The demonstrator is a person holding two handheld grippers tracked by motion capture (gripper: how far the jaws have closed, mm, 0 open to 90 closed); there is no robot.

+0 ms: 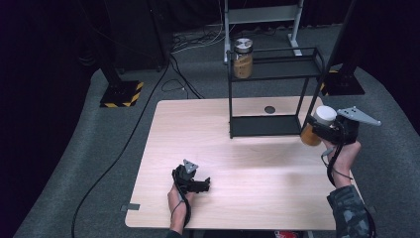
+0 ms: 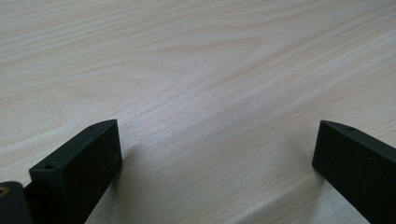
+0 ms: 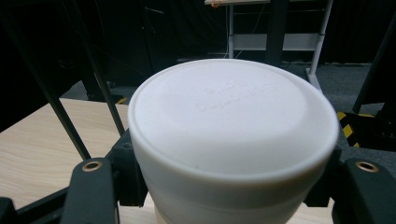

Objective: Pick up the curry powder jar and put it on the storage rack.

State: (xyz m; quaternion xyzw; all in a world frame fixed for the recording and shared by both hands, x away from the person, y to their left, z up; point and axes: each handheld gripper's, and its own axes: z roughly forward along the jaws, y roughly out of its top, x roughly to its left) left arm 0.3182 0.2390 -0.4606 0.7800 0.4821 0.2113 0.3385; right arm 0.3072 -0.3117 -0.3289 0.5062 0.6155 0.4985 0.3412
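My right gripper (image 1: 317,130) has its fingers clamped under the white lid of a jar (image 1: 317,125), held off the desk (image 1: 208,144) at the right, near the black shelf rack (image 1: 273,79), presumably to shelve it beside the far jar (image 1: 242,58). My left gripper (image 1: 193,182), fingers wide and empty, rests near me, out of the way.

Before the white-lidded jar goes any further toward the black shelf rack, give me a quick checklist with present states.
1. Right gripper clamped on the jar below its white lid: ok.
2. Jar lifted off the table: ok.
3. Free room on the upper shelf beside the other jar: ok.
4. Lower shelf free: ok.
5. Left gripper open, resting away from the rack: ok.
6. Lid tight: cannot tell.
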